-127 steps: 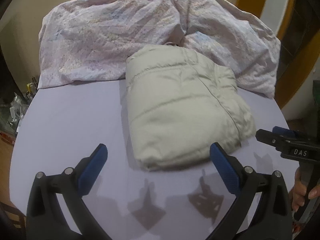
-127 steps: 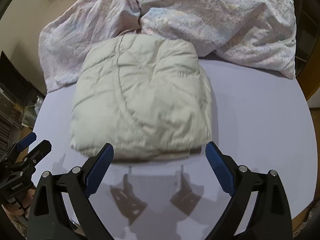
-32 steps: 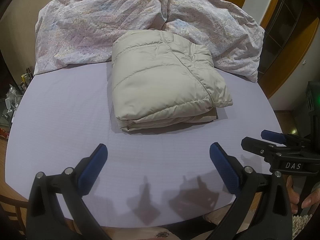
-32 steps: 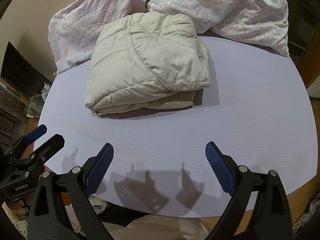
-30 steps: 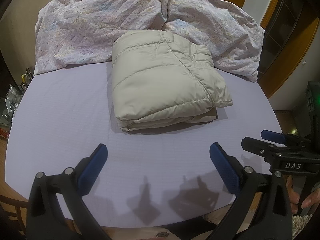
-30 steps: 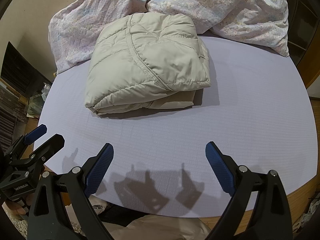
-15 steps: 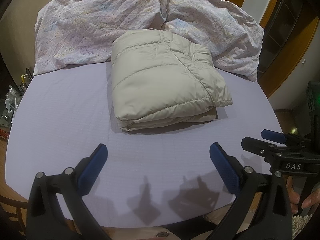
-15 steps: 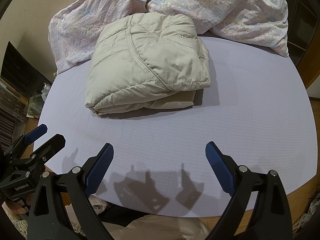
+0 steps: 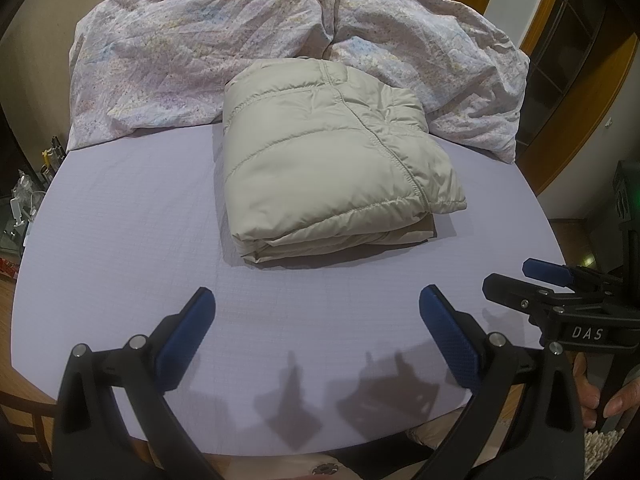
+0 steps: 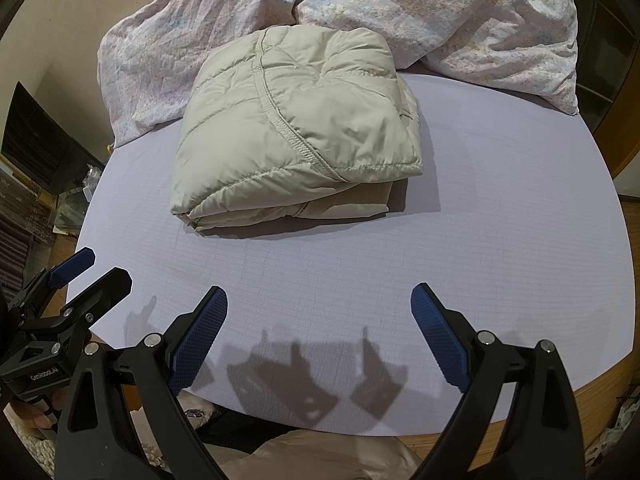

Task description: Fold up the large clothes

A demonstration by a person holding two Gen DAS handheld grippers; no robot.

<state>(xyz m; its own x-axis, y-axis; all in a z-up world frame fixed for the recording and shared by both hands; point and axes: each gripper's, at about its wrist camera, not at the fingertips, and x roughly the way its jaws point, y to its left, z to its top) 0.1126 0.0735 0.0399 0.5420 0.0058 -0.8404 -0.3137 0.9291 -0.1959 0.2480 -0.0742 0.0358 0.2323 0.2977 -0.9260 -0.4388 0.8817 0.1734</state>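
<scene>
A beige quilted puffer jacket (image 9: pixel 332 164) (image 10: pixel 296 128) lies folded into a thick rectangular bundle on the lavender table cover (image 9: pixel 120 232) (image 10: pixel 500 220), toward the far side. My left gripper (image 9: pixel 316 312) hovers over the near edge, well short of the jacket, open and holding nothing. My right gripper (image 10: pixel 320 312) hangs likewise over the near edge, open and holding nothing. Each view also catches the other gripper at its side: the right gripper (image 9: pixel 532 280) and the left gripper (image 10: pixel 92 268). A hand (image 9: pixel 600 396) holds the right one's handle.
A crumpled floral quilt (image 9: pixel 180 56) (image 10: pixel 460 12) is heaped along the far edge, touching the jacket's back. Wooden door frames (image 9: pixel 568 92) stand to the right. Shelves with clutter (image 10: pixel 36 200) are off the left edge.
Since 4.2 s ago both grippers have pulled back from the jacket toward the near edge. Over the last second almost nothing has moved.
</scene>
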